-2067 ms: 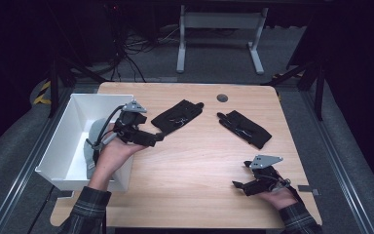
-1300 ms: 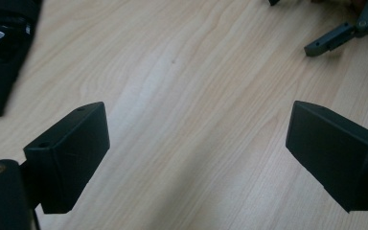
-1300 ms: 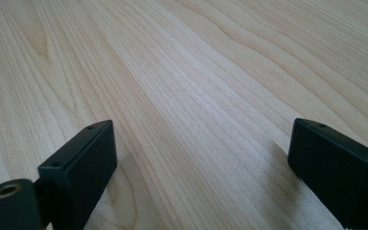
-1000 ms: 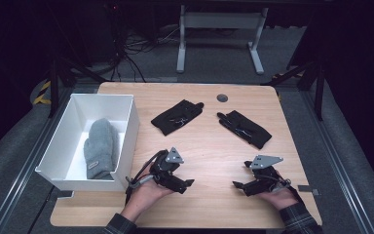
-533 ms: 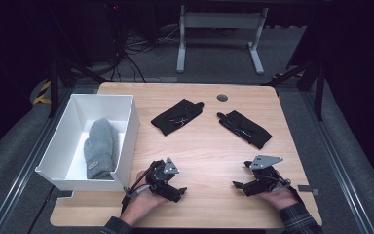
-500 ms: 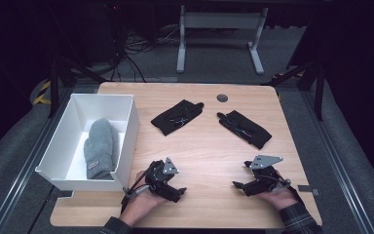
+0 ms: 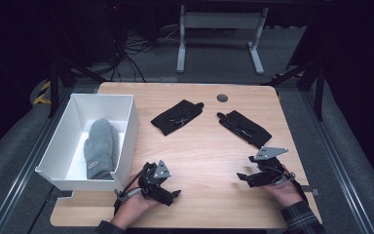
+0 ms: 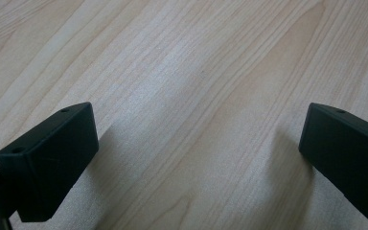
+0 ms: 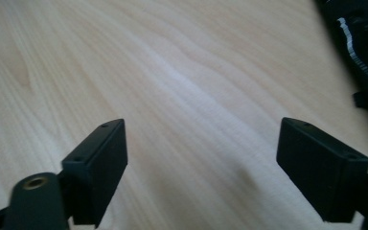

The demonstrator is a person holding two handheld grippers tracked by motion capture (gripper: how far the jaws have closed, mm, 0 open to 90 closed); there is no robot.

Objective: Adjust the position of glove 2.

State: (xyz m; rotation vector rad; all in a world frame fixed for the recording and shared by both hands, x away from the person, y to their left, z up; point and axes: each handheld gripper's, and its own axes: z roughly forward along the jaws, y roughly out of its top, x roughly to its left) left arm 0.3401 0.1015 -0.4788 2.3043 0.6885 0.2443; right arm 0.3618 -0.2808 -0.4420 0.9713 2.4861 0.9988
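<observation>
With the grey mitten (image 7: pixel 100 148) now lying in the white bin (image 7: pixel 126 122) at 9 o'clock, the left tool (image 7: pixel 171 196) has withdrawn to the bench (image 7: pixel 199 151) front edge, jaws spread and empty, while the right tool (image 7: pixel 243 178), also spread, rests at 5 o'clock, leaving two black gloves (image 7: pixel 177 117) unsorted.

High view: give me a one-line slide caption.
Grey mitten in white box, two black gloves on wooden table, both grippers open.

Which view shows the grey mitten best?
The high view: the grey mitten lies whole inside the white bin. The two gripper views look at bare wooden table; the right one catches a black glove's edge.
</observation>
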